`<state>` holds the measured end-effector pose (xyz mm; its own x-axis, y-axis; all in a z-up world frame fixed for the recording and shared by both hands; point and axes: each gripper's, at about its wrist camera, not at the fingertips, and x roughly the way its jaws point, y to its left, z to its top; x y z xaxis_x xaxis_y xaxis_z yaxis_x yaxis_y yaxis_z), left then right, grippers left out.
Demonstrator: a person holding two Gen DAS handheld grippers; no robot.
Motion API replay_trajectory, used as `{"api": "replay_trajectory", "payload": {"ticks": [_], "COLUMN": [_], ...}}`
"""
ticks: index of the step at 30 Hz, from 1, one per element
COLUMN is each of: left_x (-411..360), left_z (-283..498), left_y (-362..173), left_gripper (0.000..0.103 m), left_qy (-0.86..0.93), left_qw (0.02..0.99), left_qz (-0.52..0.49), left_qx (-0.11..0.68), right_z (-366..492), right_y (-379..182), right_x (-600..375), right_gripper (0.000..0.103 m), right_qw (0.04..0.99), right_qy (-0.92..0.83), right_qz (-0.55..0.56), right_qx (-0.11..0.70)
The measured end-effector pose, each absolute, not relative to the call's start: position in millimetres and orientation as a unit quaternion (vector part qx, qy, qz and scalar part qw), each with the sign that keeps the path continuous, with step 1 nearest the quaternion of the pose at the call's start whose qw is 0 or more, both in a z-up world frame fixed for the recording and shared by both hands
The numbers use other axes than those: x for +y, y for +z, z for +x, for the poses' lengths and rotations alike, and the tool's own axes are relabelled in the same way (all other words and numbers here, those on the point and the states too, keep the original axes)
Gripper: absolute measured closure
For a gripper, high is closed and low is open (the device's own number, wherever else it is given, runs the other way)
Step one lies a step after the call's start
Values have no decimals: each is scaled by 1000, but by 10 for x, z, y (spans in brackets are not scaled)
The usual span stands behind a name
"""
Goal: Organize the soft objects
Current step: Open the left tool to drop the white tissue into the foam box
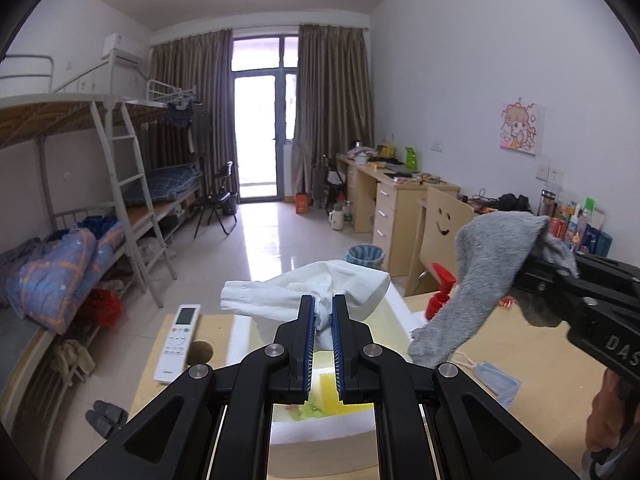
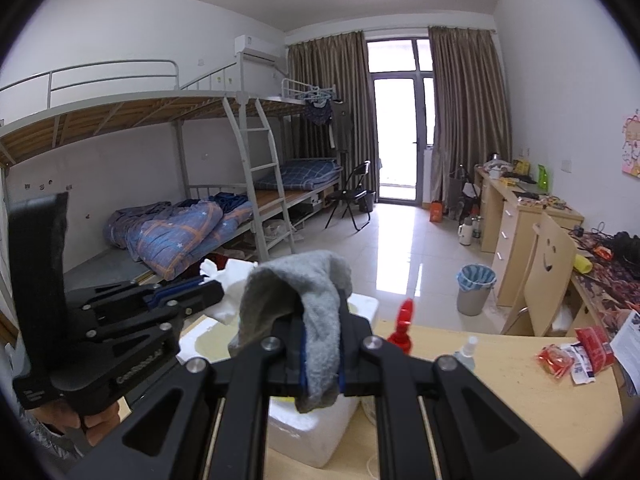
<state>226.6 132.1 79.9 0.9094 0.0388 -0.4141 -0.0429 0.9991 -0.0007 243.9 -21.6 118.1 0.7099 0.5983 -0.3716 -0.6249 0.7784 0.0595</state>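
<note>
My left gripper (image 1: 323, 305) is shut on a crumpled white cloth (image 1: 348, 286), which it holds above a white foam box (image 1: 244, 334) with a yellow inside. In the right wrist view the same left gripper (image 2: 200, 286) and white cloth (image 2: 232, 280) show at the left. My right gripper (image 2: 322, 320) is shut on a grey sock (image 2: 312, 300) that drapes over its fingers above the foam box (image 2: 312, 432). From the left wrist view the grey sock (image 1: 484, 272) hangs from the right gripper (image 1: 544, 264) at the right.
On the wooden table (image 1: 532, 368) lie a white remote (image 1: 178, 342), a red spray bottle (image 1: 440, 294), a blue face mask (image 1: 498, 378) and red snack packets (image 2: 576, 354). A chair (image 2: 548, 276), a bin (image 2: 474, 284), desks and bunk beds (image 2: 192, 224) stand beyond. A hand (image 1: 608, 412) grips the right handle.
</note>
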Motion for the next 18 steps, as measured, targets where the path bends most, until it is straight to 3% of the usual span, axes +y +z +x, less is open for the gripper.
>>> {"api": "replay_trajectory", "payload": {"ticks": [18], "left_x": [1251], "left_z": [2476], "left_y": [734], "left_gripper": [92], "left_qy": [5], "left_qw": [970], "left_qz": [-20], "left_qx": [242], "right_z": [2375], "right_y": [1189], "right_x": [-382], "right_gripper": [90], "right_qw": [933], "right_qy": [306], "right_qz": [-33], "right_qx": [187]}}
